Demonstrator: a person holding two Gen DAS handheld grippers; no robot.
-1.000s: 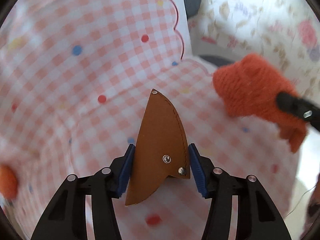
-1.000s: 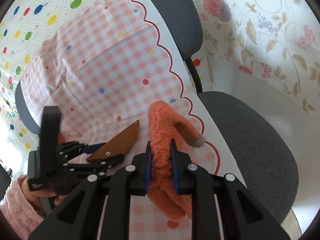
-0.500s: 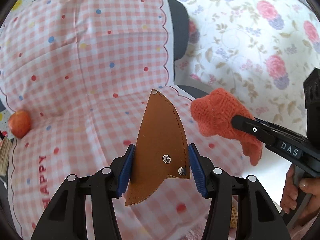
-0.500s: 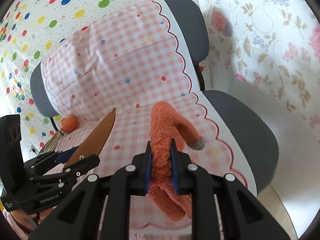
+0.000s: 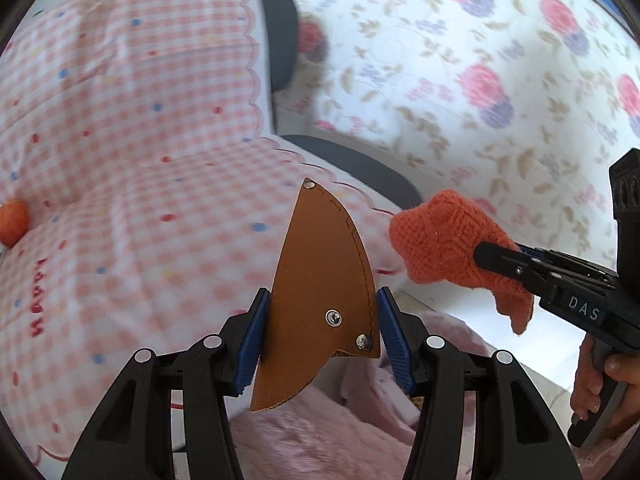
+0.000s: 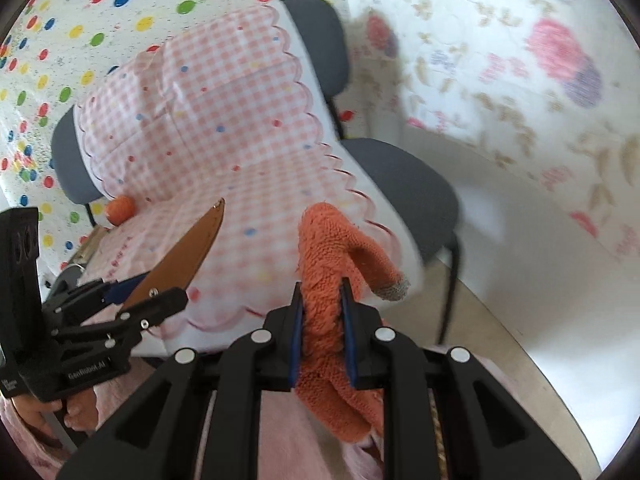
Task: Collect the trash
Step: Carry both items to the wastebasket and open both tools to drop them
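Jaws of left gripper (image 5: 320, 340) clamp a brown curved leather sheath (image 5: 320, 292) with stitched edge and metal rivets, blue pads pressed on both its sides, tip pointing up and away. Jaws of right gripper (image 6: 322, 330) are narrow, pinched on an orange knitted glove (image 6: 332, 280); its top flops over to the right, one grey-tipped finger hanging down, the rest dangling below the pads. Both items are held in the air, in front of the chair, sheath left of glove, well apart. In the left wrist view the right gripper (image 5: 496, 258) enters from the right with the glove (image 5: 444, 240), a hand (image 5: 600, 392) on its handle. Behind: grey chair (image 6: 404, 184) draped with a pink-and-white checked cloth with coloured dots and scalloped red edge (image 6: 224, 120). A small orange ball (image 6: 119, 209) sits at the cloth's left edge, where back meets seat. Pink fuzzy fabric (image 5: 320, 436) shows under both grippers. Floral sheet (image 5: 480, 60) hangs to the right, polka-dot sheet (image 6: 100, 12) to the left. Backgrounds blurred.
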